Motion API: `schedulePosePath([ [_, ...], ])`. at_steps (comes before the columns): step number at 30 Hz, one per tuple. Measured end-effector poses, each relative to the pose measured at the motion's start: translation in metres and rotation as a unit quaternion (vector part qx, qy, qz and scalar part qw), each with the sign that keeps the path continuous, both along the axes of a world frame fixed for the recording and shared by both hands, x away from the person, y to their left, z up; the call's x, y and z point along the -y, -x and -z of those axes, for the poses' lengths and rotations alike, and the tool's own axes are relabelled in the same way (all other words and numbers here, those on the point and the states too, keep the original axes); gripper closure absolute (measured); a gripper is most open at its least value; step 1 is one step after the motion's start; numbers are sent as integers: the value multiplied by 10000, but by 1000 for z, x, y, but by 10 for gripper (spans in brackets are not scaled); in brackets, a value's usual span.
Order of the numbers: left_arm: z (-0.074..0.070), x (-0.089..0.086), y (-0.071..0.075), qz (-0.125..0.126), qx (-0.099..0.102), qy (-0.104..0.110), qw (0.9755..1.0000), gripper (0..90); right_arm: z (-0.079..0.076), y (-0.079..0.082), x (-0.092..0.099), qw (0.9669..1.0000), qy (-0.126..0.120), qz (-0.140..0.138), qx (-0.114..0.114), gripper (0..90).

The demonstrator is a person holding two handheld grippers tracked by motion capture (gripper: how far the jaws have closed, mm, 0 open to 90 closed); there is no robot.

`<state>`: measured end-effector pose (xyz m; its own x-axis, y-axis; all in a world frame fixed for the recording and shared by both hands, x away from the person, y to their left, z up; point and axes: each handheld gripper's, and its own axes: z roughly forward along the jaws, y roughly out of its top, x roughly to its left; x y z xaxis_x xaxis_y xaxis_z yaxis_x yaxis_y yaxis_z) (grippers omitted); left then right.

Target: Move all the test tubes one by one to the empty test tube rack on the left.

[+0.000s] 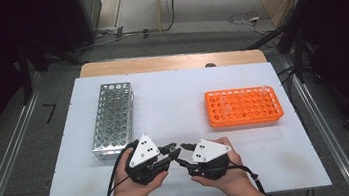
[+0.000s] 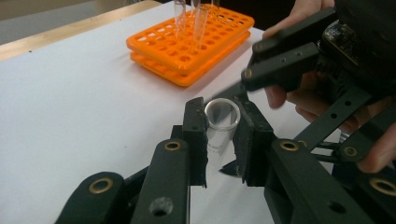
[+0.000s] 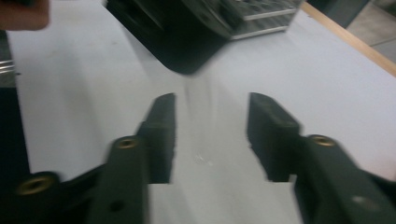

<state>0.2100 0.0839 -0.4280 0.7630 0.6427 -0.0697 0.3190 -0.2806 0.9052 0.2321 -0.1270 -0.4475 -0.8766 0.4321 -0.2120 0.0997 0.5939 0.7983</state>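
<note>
The table (image 1: 173,103) has a white top with a bare wooden strip (image 1: 173,62) along its far edge. Two racks lie directly on it. A metal rack (image 1: 112,119) with a grid of round holes stands on the left, its long side running from near to far. An orange rack (image 1: 244,105) lies on the right, well apart from the metal one, with clear tubes (image 2: 200,21) standing in it.

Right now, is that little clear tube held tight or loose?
Held tight: the left gripper is shut on the clear tube, both pads pressing its sides.
</note>
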Motion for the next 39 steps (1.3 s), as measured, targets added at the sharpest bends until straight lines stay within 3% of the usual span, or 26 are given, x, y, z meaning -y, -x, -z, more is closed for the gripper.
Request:
schedulePosePath([
  [3, -2, -8, -5, -89, -29, 15, 10000, 761, -2, -4, 13, 9994, -279, 74, -189, 345],
  [4, -2, -8, -5, -89, -29, 15, 10000, 761, -2, -4, 13, 9994, -279, 74, -189, 345],
  [5, -4, -11, -8, -166, -41, 20, 9999, 761, -3, -8, 22, 9986, -455, 125, -250, 268],
  [10, -9, -19, -18, -271, -33, 38, 9996, 761, -4, -11, 48, 9962, -663, 443, -349, 71],
  [11, -9, -19, -18, -271, -33, 38, 9996, 761, -4, -11, 48, 9962, -663, 443, -349, 71],
  [12, -10, -21, -20, -309, -39, 53, 9995, 761, -3, -12, 61, 9947, -792, 505, -428, 37],
  [13, -12, -24, -22, -334, -44, 40, 9994, 761, -3, -12, 61, 9947, -792, 505, -428, 37],
  [15, -14, -28, -26, -403, -43, 42, 9992, 761, -4, -13, 79, 9921, -988, 583, -515, 3],
  [19, -21, -36, -36, -543, 6, 20, 9985, 760, -4, -13, 101, 9894, -1136, 719, -546, 0],
  [23, -27, -43, -45, -627, 46, -13, 9980, 761, -3, -14, 114, 9871, -1226, 827, -609, 0],
  [34, -28, -67, -72, -929, 34, 28, 9957, 761, 0, -9, 152, 9804, -1401, 1199, -695, 0],
  [39, -27, -78, -82, -1079, 6, -41, 9942, 760, 3, -7, 165, 9794, -1371, 1304, -703, 0],
])
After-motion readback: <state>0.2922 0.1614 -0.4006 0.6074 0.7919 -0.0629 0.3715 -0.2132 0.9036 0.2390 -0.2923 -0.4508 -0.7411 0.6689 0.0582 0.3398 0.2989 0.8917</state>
